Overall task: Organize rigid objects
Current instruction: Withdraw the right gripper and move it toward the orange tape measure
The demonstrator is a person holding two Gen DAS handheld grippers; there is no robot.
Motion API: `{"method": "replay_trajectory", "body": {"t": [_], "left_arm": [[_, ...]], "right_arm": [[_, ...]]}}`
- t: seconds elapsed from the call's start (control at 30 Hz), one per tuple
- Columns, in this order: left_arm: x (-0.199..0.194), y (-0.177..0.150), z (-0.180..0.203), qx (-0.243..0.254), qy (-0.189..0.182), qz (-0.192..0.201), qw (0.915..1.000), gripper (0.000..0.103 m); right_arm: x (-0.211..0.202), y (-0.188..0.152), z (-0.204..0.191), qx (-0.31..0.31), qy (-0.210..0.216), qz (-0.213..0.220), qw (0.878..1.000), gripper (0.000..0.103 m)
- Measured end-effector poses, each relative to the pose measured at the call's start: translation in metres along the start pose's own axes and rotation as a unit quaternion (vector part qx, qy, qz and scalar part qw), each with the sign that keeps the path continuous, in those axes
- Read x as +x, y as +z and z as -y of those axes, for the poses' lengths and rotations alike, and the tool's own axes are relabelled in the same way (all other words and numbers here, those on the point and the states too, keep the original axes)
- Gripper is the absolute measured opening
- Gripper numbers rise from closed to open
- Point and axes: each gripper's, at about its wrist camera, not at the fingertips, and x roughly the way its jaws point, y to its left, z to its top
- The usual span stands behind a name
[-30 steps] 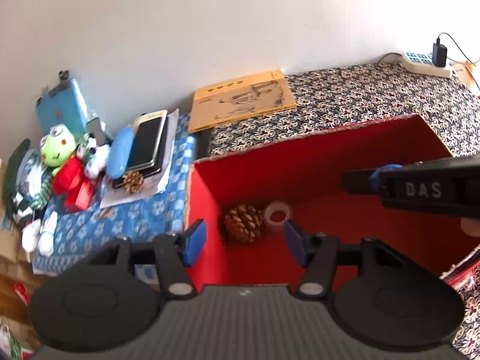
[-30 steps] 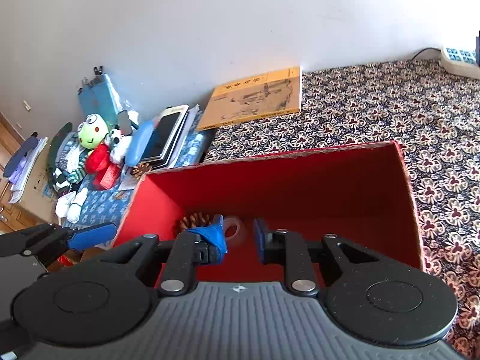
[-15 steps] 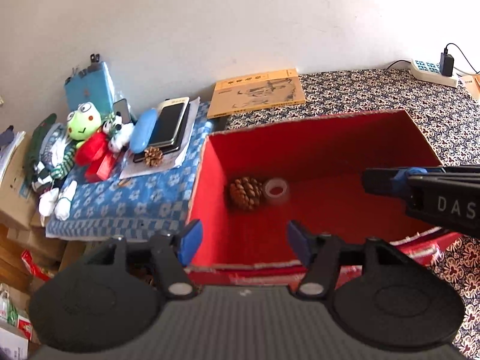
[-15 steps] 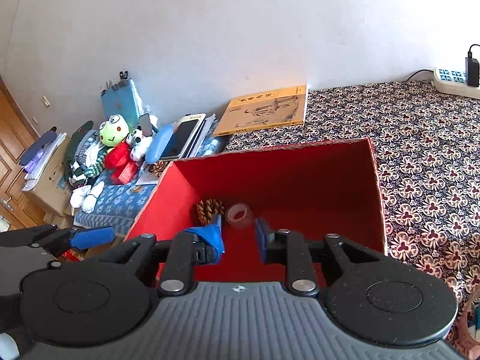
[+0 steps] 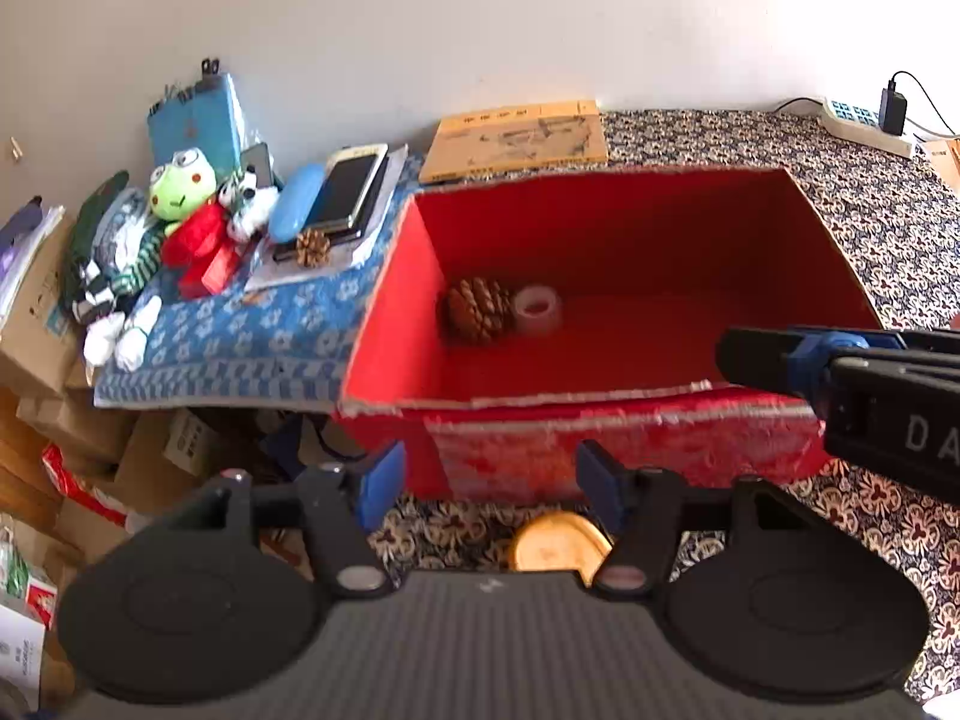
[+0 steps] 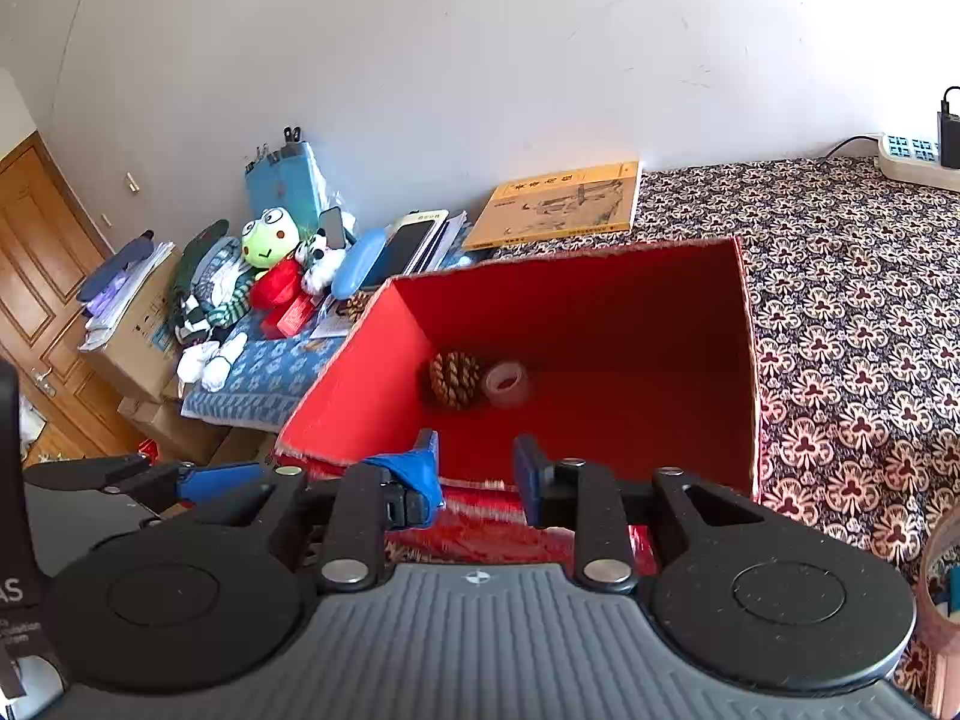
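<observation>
A red open box stands on the patterned cloth. In its back left corner lie a large pine cone and a clear tape roll. My left gripper hangs open and empty before the box's near wall, over a round yellow object. My right gripper is open with a narrower gap, empty, above the near rim; it shows at the right of the left wrist view. A small pine cone rests by the stacked phones.
Left of the box, a blue cloth carries a blue glasses case, a frog plush and other toys. A yellow book and a power strip lie by the wall. Cardboard boxes stand at far left. A brown tape roll sits at right.
Both grippers have drawn back and up from inside the box; its near wall and the yellow object now show. Pine cone and tape stayed put.
</observation>
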Motion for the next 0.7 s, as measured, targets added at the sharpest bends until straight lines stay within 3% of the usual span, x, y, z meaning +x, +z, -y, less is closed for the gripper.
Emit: {"method": "replay_trajectory", "body": {"t": [0.7], "left_arm": [[0.021,-0.046,0.026,-0.013,0.003,-0.073,0.9972,0.067]], "right_arm": [[-0.002,-0.048,0.028,0.029,0.010,-0.064,0.997,0.011]]}}
